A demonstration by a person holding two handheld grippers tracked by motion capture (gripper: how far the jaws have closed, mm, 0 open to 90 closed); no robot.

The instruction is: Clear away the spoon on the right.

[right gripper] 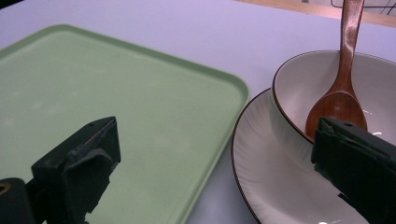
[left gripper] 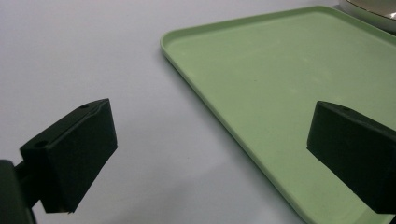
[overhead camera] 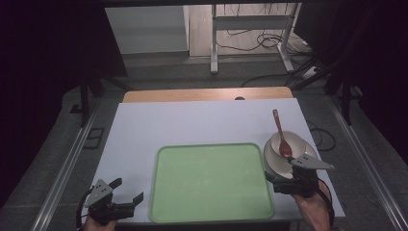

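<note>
A light green tray lies empty at the table's front centre. To its right a white plate carries a white bowl, and a brown wooden spoon rests in the bowl with its handle pointing away. My right gripper hovers open at the plate's near edge; in the right gripper view one jaw is over the tray, the other over the plate below the bowl and spoon. My left gripper stands open at the tray's front-left corner, straddling the tray's rim.
The white table top has a wooden strip along its far edge. Beyond it are a metal stand and cables on the floor. Dark rails run along both sides of the table.
</note>
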